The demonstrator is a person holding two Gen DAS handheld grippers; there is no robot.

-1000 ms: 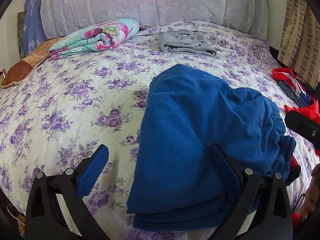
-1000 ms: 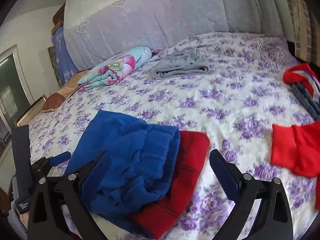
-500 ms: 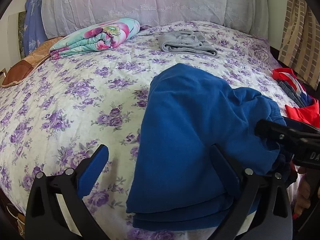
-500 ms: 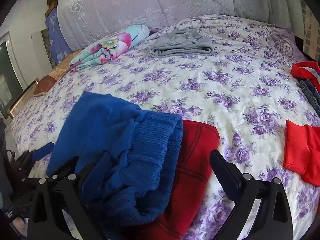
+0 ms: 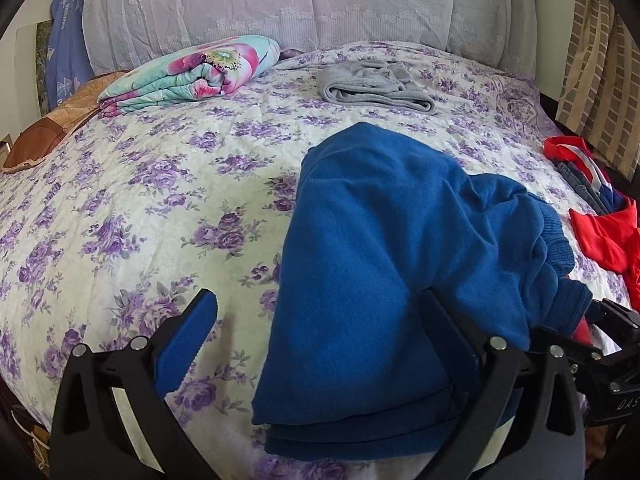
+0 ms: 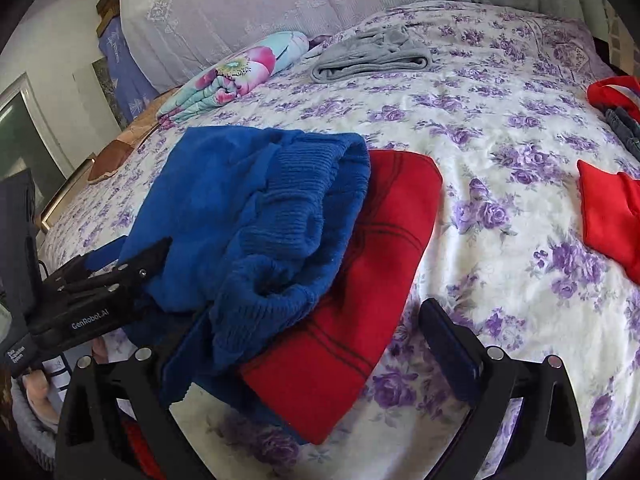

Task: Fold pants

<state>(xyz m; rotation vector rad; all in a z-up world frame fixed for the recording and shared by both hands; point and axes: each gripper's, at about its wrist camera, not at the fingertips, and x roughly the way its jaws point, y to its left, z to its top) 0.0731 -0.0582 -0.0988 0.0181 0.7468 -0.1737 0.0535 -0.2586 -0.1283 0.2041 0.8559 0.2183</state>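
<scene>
The blue pants [image 5: 384, 264] lie folded in several layers at the near edge of the bed [image 5: 132, 216], toward its near right corner, their ribbed waistband [image 6: 304, 208] bunched and slumped over a folded red garment [image 6: 360, 280] that sits just beside and partly under them. The left hand-held gripper [image 5: 320, 344] has its jaws spread wide: one finger over bare floral sheet, the other resting against the blue cloth, clamping nothing. The right hand-held gripper [image 6: 316, 344] is also spread wide; its left finger is hidden behind or under the drooping ribbed hem, so contact there cannot be told, but nothing is pinched.

The fabric looks like soft fleece or knit: light, limp, thick enough to hold a fold but prone to sagging and sliding off its own stack. The layered near edge seems the steadiest place to take hold, since pinching all layers together would keep the fold from slipping. The ribbed waistband is stretchy and lumpy; grasping it alone would likely pull the bundle open, and may drag the red garment along.
</scene>
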